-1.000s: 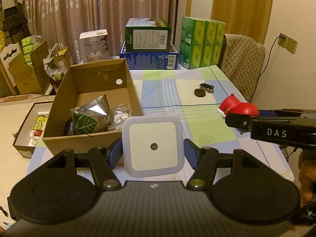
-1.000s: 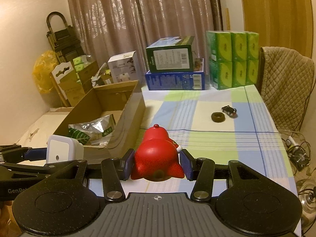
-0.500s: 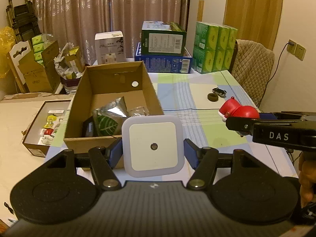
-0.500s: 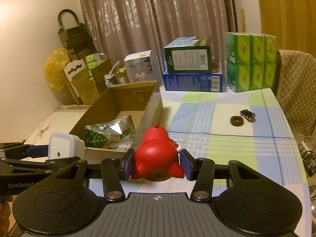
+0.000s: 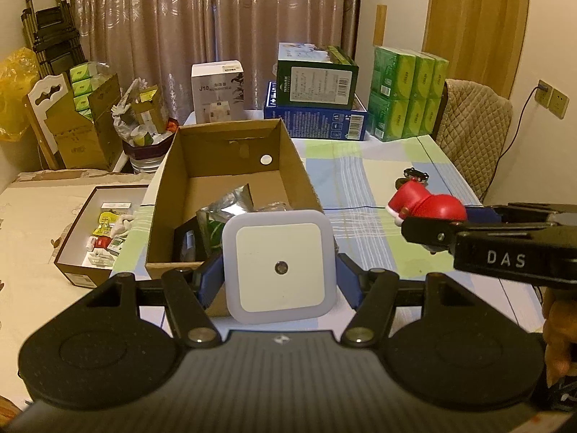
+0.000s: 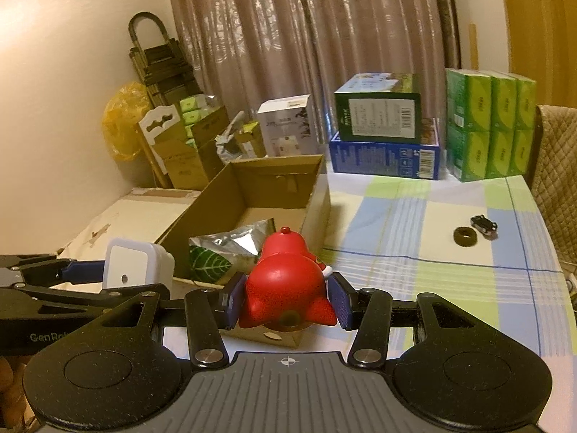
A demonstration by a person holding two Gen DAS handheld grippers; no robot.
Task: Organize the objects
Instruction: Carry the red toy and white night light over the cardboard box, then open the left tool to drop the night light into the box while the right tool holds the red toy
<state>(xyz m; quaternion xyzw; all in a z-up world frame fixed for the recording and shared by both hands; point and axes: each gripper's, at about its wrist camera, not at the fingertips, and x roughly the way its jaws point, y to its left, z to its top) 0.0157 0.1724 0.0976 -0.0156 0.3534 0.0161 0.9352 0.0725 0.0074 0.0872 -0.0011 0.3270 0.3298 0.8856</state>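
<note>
Checked tablecloth (image 5: 389, 166) bearing an open brown cardboard box (image 5: 230, 166). Before the box, left gripper (image 5: 277, 274) clamps a white square night light (image 5: 277, 267); right gripper (image 6: 286, 299), marked "DAS", clamps a red rounded toy figure (image 6: 285, 281).

Checked table (image 6: 450, 288) bears cardboard box (image 6: 313, 195), black ring (image 6: 465, 236).

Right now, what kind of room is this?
Most likely a lived-in room at home, perhaps a dining room used for storage. A checked tablecloth covers the table, a padded chair stands at it, long curtains hang behind, and retail boxes are stacked around.
</note>
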